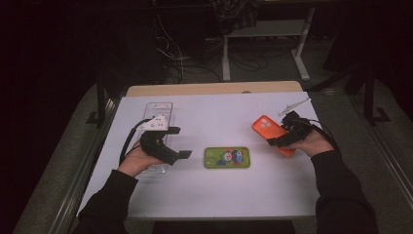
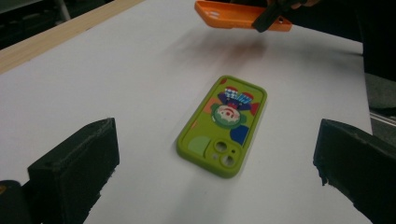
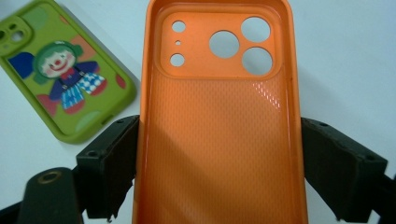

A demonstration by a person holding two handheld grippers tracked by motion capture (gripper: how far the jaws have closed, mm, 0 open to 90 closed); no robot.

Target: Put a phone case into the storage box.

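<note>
Right gripper (image 3: 219, 163) clamped on soft orange phone case (image 3: 219, 116), above white counter (image 1: 214, 190); left gripper (image 2: 215, 163) fingers spread wide, facing green clown-print phone case (image 2: 223, 125).

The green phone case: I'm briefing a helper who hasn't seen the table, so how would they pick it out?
On the white table, look near the middle, between the two grippers. The green phone case lies flat there, untouched, printed with a cartoon clown; the orange phone case is plain and clamped in the right gripper.
</note>
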